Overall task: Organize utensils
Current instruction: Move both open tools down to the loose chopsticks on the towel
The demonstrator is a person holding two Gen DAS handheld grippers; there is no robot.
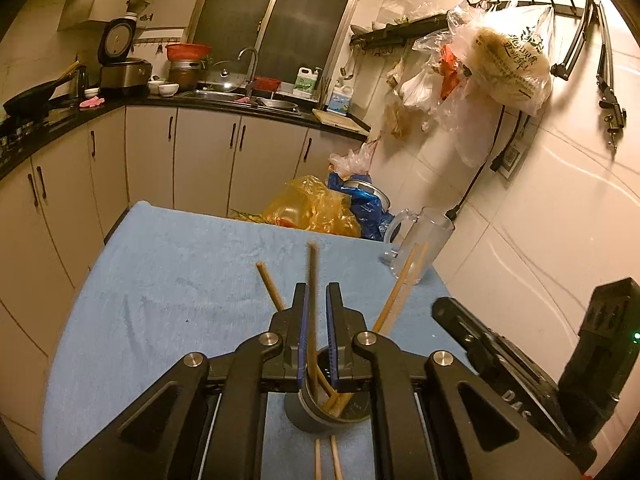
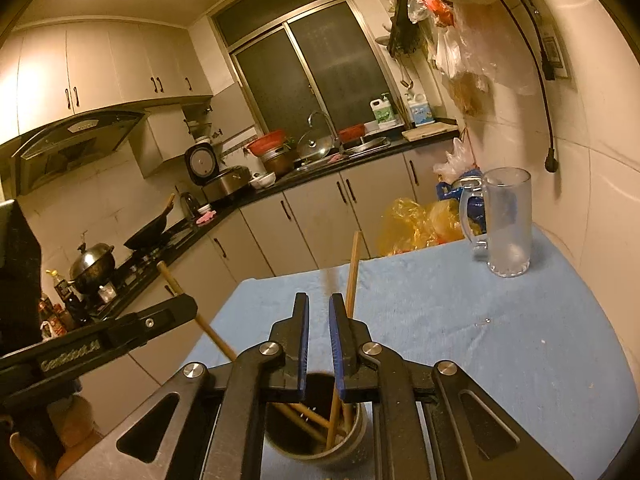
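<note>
Directly under both of my hand-held grippers sits the metal utensil cup (image 1: 320, 412) with several chopsticks (image 1: 269, 285) leaning out of it. My left hand-held gripper (image 1: 317, 292) has narrow jaws with one chopstick (image 1: 311, 280) standing between them — whether it is pinched I cannot tell. My right hand-held gripper (image 2: 319, 302) is also narrow, a blurred stick in its gap. Two more chopsticks (image 1: 327, 458) lie on the blue-clothed desk (image 1: 160, 280) — farther off stands a glass mug (image 2: 506, 224).
</note>
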